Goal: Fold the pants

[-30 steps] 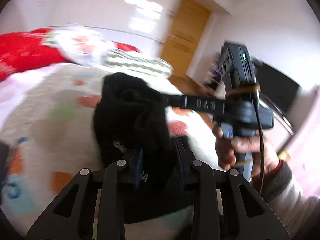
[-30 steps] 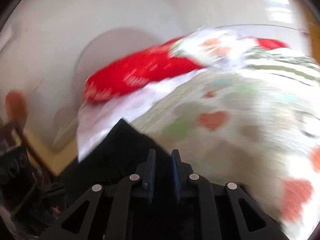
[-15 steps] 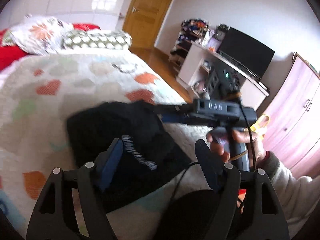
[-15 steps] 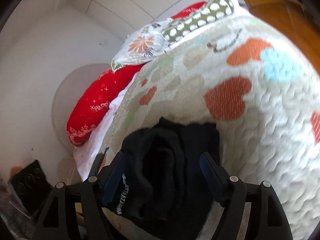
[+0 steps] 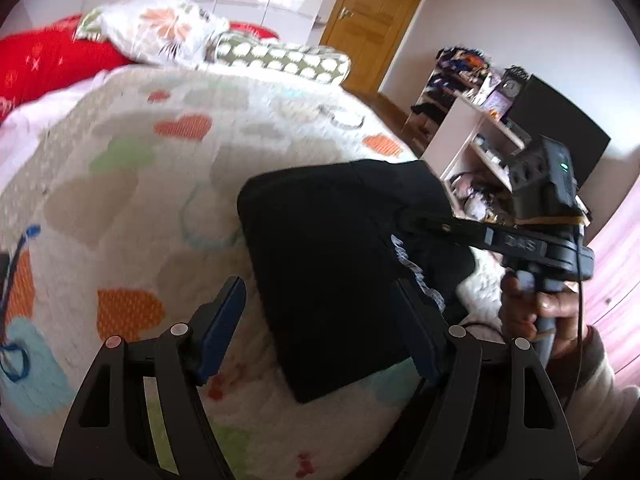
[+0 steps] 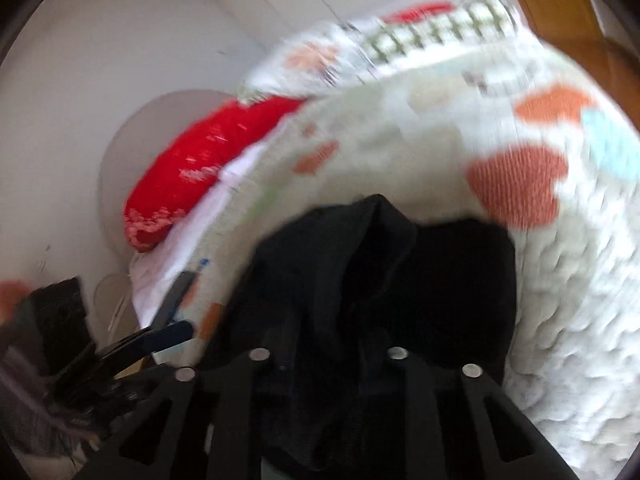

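Observation:
The black pants (image 5: 340, 264) lie folded in a compact bundle on the heart-patterned bedspread (image 5: 132, 184). My left gripper (image 5: 324, 328) is open, its blue-padded fingers (image 5: 224, 320) straddling the near edge of the bundle without touching it. My right gripper shows in the left wrist view (image 5: 424, 222), reaching in from the right with its tips pressed into the top fold of the pants. In the blurred right wrist view the pants (image 6: 400, 280) fill the space in front of the gripper (image 6: 328, 344), and its fingertips are lost in the dark cloth.
A red pillow (image 5: 52, 64), a floral pillow (image 5: 156, 32) and a dotted bolster (image 5: 280, 58) lie at the head of the bed. A wooden door (image 5: 376, 16), a cluttered shelf unit (image 5: 480, 136) and a black television (image 5: 560, 128) stand to the right of the bed.
A second ago both grippers were shut on the pants. Half a second ago both stood open with the bundle down. The left is still open; the right has moved onto the bundle.

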